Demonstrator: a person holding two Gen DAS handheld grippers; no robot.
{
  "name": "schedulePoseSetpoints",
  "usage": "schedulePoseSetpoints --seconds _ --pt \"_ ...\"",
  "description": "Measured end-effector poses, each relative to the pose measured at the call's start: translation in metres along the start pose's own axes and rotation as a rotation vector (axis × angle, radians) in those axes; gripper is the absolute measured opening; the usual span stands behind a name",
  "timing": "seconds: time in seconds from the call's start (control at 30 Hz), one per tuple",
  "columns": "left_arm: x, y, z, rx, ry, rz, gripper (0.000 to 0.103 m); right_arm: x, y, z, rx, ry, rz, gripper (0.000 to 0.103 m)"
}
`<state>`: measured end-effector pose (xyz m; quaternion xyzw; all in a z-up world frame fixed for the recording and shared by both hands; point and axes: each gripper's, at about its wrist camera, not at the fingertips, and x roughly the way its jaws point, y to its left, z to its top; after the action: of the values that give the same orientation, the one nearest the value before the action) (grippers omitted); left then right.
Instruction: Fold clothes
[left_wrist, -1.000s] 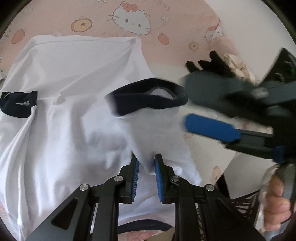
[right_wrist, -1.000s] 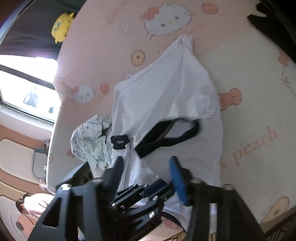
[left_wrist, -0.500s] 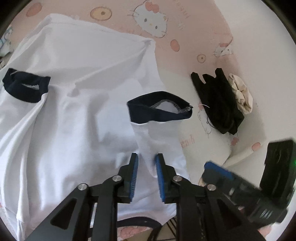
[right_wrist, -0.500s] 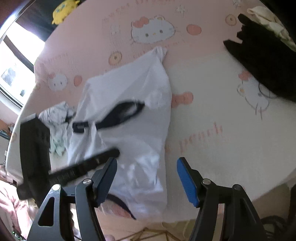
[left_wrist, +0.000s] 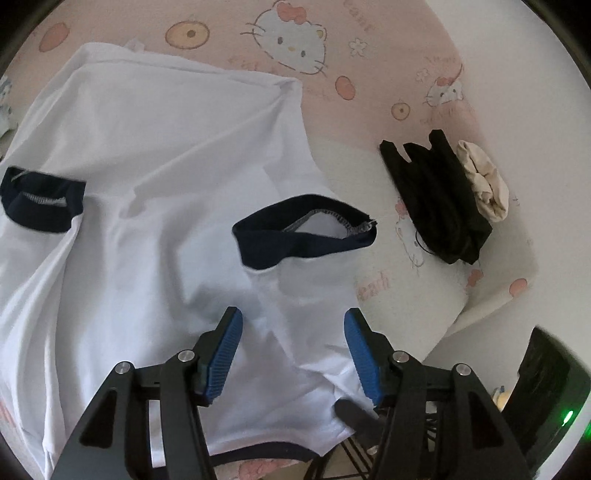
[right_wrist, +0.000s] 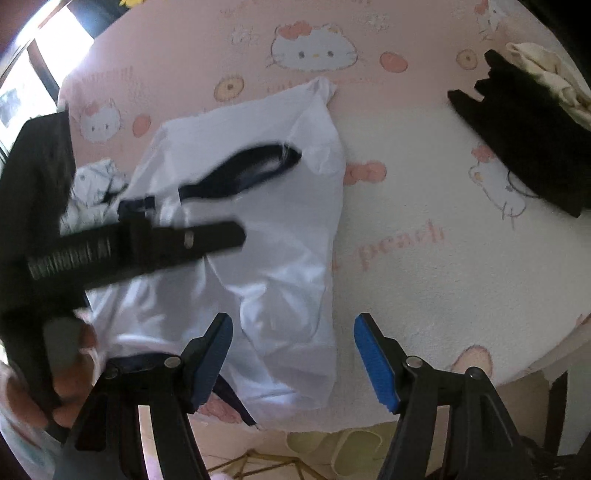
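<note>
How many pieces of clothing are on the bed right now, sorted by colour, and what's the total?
White with navy trim: 1, the white T-shirt
Black: 1, the black garment
Cream: 1, the cream garment, bunched against the black one
White patterned: 1, the patterned garment, crumpled at the T-shirt's far side
Total: 4

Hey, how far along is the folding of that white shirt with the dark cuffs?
Done: the white shirt lies on the pink cloth, one dark-cuffed sleeve turned in over the body; a folded black garment sits aside. In hand: nothing; the left gripper is opening over the shirt, the right gripper is open above its near edge. Left: the other sleeve and the body folds.
</note>
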<state>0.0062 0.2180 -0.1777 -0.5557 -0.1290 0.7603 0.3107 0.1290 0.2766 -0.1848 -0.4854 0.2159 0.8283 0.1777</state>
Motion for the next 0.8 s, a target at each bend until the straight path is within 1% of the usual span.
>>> schedulePoseSetpoints --seconds 0.1,0.33,0.47,0.6,0.67,0.7,0.73,0.77,0.8 --pt "0.003 -0.003 0.004 0.002 -0.003 0.002 0.054 0.007 0.001 -0.005 -0.017 0.019 -0.019 0.068" --pt "0.013 -0.008 0.009 0.007 0.002 0.038 0.054 0.015 -0.005 -0.009 -0.029 0.013 -0.057 0.068" --pt "0.019 -0.016 0.01 0.044 0.005 0.087 0.054 0.016 -0.01 -0.011 -0.02 0.016 -0.057 0.068" --pt "0.021 -0.024 0.009 0.081 -0.019 0.126 0.054 0.017 -0.012 -0.012 -0.023 0.012 -0.069 0.068" --pt "0.021 -0.028 0.008 0.114 -0.048 0.145 0.054 0.016 -0.012 -0.011 -0.026 0.0 -0.075 0.067" --pt "0.019 -0.032 0.007 0.145 -0.072 0.161 0.054 0.015 -0.011 -0.009 -0.033 -0.004 -0.07 0.056" --pt "0.018 -0.036 0.005 0.181 -0.1 0.18 0.053 0.014 -0.011 -0.007 -0.042 -0.009 -0.063 0.048" --pt "0.017 -0.04 0.004 0.214 -0.121 0.201 0.045 0.013 -0.01 -0.005 -0.049 -0.014 -0.06 0.032" --pt "0.018 -0.044 0.003 0.247 -0.133 0.228 0.035 0.011 -0.01 -0.004 -0.053 -0.016 -0.06 0.026"
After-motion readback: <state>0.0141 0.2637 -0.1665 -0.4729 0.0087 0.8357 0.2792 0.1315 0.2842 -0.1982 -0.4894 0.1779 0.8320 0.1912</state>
